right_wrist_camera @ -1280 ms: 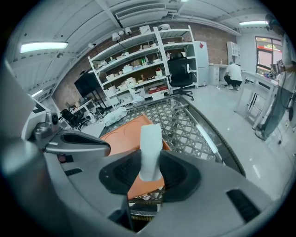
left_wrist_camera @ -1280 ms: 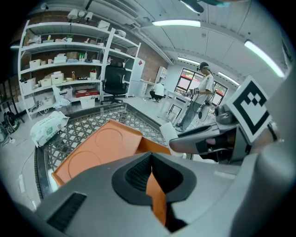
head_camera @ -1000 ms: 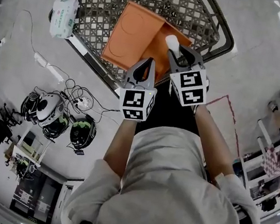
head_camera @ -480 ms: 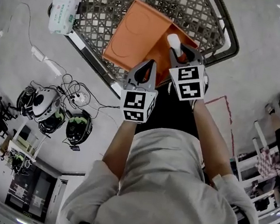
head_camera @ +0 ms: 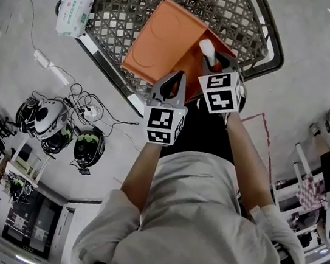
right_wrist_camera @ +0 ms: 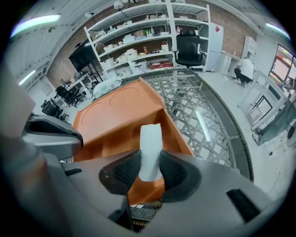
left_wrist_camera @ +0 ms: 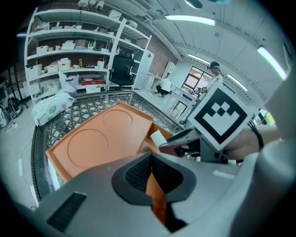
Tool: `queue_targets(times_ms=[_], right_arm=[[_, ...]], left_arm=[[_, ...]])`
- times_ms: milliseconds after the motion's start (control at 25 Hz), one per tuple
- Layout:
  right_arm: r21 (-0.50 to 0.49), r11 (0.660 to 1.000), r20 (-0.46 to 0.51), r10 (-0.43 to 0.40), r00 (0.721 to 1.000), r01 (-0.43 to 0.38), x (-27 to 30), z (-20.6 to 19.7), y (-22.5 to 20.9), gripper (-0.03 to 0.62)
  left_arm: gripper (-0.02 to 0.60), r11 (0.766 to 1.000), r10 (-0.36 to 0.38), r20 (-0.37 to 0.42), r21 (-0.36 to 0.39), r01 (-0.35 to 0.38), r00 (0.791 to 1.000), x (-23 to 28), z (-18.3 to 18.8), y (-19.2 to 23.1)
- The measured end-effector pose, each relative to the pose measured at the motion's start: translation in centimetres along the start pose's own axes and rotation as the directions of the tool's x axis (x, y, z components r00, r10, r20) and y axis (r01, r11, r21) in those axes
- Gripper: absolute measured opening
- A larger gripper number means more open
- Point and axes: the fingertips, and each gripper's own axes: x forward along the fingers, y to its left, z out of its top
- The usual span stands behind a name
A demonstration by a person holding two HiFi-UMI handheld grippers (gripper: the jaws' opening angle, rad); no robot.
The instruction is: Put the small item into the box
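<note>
- R gripper – jaws clamped on the small white item. The item is upright, and its top sticks out past the pad tips.
- The item hangs over the open part of the orange box. In the head view it's just ahead of the R gripper, inside the box outline.
- L gripper – jaws nearly together, pinching a thin orange edge of the box. It sits just beside the R gripper, on its L.
- Edges: the box's R wall runs close by on the R of the held item. The opened lid lies ahead-L of both grippers, w/ the lid rim beyond it.
- Open room: bare wire mesh of the basket lies R of and beyond the R gripper. The basket's dark rim is farther out.
- Wipes pack is well off to the L of the L gripper, at the basket's L edge.
- Counts: 1 box, 1 small item, 2 grippers, 2 round embossed circles on the lid, 1 wipes pack, 1 basket.
- Floor on the L of the L gripper: 3 helmet-like things plus loose cables – apart from the basket.
</note>
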Motion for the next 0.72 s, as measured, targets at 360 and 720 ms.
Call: queue_targets(times_ms=[360,720], right_arm=[[0.001,1.0,-0.04,-0.008,0.999,0.008,0.54,-0.5,-0.12,0.121],[-0.009,1.0,-0.06,-0.025,0.998,0.024,0.87,-0.82,-0.34,0.124]], left_arm=[[0.009,1.0,0.012,-0.001,-0.01,-0.012,1.0,-0.31,-0.26,0.61],[0.009,1.0,0.008,-0.011,-0.009,-0.008,1.0,-0.38,-0.78,0.69]])
